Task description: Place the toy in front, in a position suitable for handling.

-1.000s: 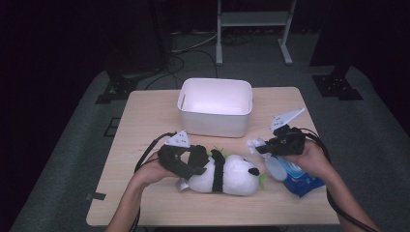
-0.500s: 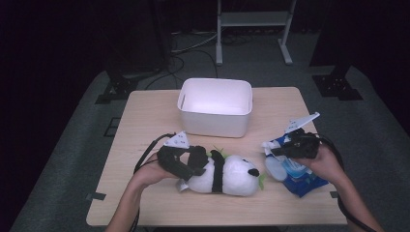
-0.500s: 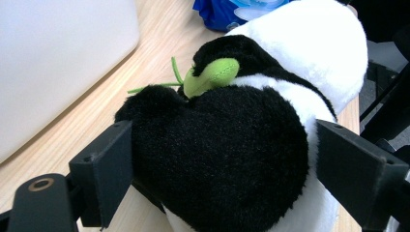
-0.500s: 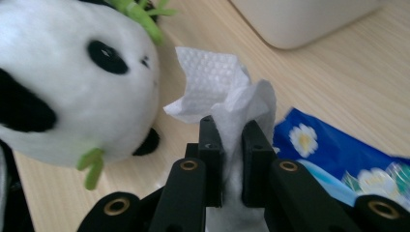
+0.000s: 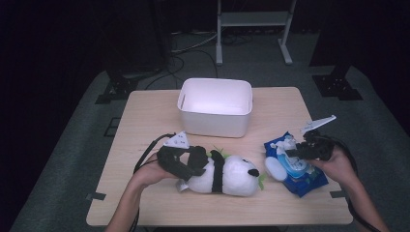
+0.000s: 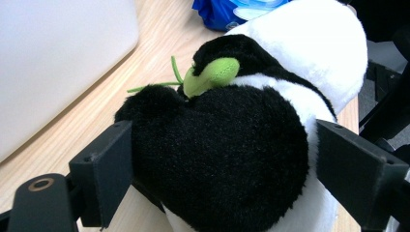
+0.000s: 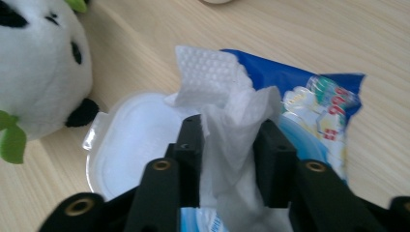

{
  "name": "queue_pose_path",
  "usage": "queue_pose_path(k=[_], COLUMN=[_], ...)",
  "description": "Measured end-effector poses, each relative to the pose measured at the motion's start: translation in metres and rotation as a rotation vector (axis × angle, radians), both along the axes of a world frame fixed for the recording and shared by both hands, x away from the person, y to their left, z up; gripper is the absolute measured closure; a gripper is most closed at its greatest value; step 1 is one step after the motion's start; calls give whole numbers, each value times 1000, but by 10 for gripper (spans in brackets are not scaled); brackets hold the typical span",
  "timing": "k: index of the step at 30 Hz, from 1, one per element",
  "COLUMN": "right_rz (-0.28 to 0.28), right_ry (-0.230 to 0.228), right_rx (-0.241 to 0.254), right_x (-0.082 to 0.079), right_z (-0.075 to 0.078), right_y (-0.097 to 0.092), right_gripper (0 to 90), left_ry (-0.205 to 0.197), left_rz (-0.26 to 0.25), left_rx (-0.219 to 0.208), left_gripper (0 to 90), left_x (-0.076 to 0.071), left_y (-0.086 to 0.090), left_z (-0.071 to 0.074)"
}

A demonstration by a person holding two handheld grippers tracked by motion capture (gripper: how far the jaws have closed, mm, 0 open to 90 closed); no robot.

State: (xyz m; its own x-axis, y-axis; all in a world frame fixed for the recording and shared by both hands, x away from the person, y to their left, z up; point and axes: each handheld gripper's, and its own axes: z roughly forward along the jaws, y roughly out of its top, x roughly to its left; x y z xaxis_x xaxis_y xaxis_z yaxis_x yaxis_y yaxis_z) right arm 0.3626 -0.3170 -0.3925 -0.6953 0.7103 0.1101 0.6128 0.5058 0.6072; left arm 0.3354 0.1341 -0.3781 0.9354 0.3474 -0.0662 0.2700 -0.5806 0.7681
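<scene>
A black-and-white panda plush [image 5: 232, 174] lies on its side at the table's front. My left gripper [image 5: 196, 162] is shut on its black rear end, and in the left gripper view the pads [image 6: 104, 169] press into the fur on both sides. My right gripper [image 5: 292, 153] hovers low over a blue wet-wipe pack [image 5: 302, 179] whose white lid [image 5: 275, 169] is flipped open. Its jaws have just been opening. A crumpled white wipe [image 7: 212, 77] stands loosely between them, above the pack [image 7: 314, 96] and beside the panda's head [image 7: 43, 72].
A white rectangular bin [image 5: 215, 104] stands at the middle back of the wooden table [image 5: 145, 121]. The pack lies near the table's right front corner. Cables trail from both grippers toward the person. Dark floor and a metal stand lie beyond the table.
My right gripper has moved right and down, from near the panda's head to over the wipe pack, and its jaws have parted around the wipe. The left gripper and panda stayed put.
</scene>
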Motion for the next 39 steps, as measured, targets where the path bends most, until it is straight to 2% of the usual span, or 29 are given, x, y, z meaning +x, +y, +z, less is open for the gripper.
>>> queue_pose_path(k=[2,7,14,20,21,23,24,25,26,27,29,31,32,38,39], right_rz=[-10,0,36,125,125,168,168,197,197,229,243,286,286,378,378], right_ry=[-1,-7,-29,-51,-51,-56,-56,-56,-56,-60,-60,-55,-55,-34,-34], right_rx=[6,10,-2,-4,-4,5,5,16,16,21,24,35,35,49,49], right_x=[-1,-2,-6,-10,-10,-11,-11,-11,-11,-11,-11,-11,-11,-9,-9], right_z=[2,6,18,32,32,36,36,38,38,40,41,44,44,48,48], right_y=[-3,-4,7,36,36,50,50,61,61,71,76,92,92,128,128], right_gripper=[582,563,551,546,546,544,544,542,542,542,539,538,538,530,530], left_ry=[0,1,0,1,1,0,0,0,0,-1,0,0,0,0,0], left_rz=[0,0,-1,0,0,-1,-1,-2,-2,-3,-3,-3,-2,-4,-4], left_rx=[-1,-2,-1,-2,-2,-2,-2,-3,-3,-2,-1,-3,-3,1,1], left_gripper=[122,122,122,122,121,122,122,122,122,122,122,122,122,122,122], left_x=[0,0,0,0,0,0,0,0,0,0,0,0,0,-1,-1], left_y=[0,0,0,0,0,0,0,0,0,0,0,0,0,1,1], left_z=[0,0,0,0,0,0,0,0,0,0,0,0,0,1,1])
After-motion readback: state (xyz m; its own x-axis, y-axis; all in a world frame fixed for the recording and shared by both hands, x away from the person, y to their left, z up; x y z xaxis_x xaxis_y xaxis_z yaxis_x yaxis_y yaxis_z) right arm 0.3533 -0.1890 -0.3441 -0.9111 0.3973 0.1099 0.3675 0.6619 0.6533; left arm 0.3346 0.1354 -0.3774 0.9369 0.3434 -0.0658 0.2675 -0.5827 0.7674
